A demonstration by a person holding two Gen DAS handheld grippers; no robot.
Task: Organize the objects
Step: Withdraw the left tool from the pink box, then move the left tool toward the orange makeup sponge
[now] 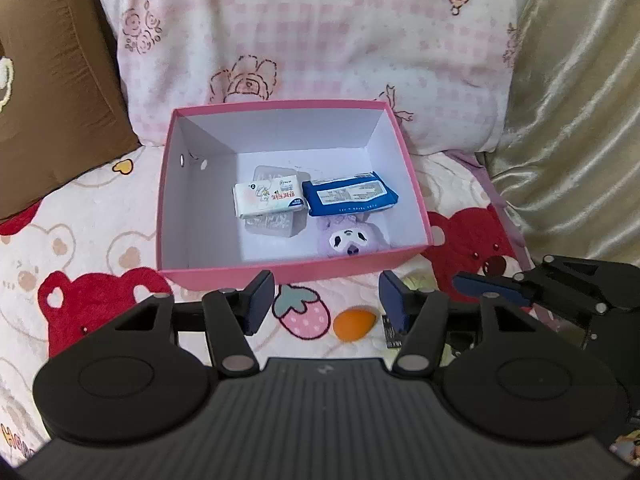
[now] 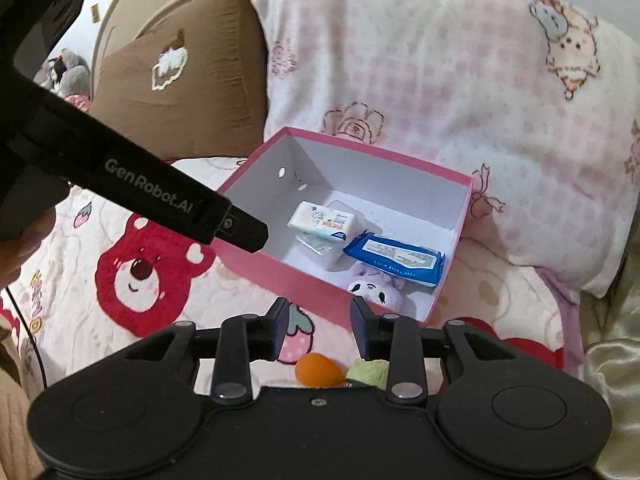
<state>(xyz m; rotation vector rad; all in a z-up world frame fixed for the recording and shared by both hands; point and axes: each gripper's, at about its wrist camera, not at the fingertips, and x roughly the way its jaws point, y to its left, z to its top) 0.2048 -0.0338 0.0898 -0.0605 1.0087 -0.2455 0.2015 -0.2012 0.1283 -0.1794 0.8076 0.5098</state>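
A pink cardboard box [image 1: 280, 276] with a white inside stands open on a bed cover printed with red bears and strawberries [image 1: 92, 236], its far wall close to a pink checked pillow [image 1: 320, 40] that leans at the head of the bed beside a brown cushion [image 1: 52, 92]. Four things lie on the box floor: a white tissue pack [image 1: 269, 198] rests on top of a clear plastic case [image 1: 269, 224] near the middle, a blue pack of wet wipes [image 1: 350, 197] lies just beside them toward the box's right wall, and a purple plush toy [image 1: 349, 240] sits against the near wall, partly under the wipes. Outside the box, on the cover just before its near wall, lie an orange egg-shaped sponge [image 1: 352, 325] and, beside it, a pale green soft item [image 2: 370, 372] that is mostly hidden. The left gripper [image 1: 327, 302] hangs above the cover short of the box's near wall, jaws apart with nothing between them. The right gripper [image 2: 319, 325] is near the box's near right corner, jaws likewise parted and empty, the sponge showing below the gap.
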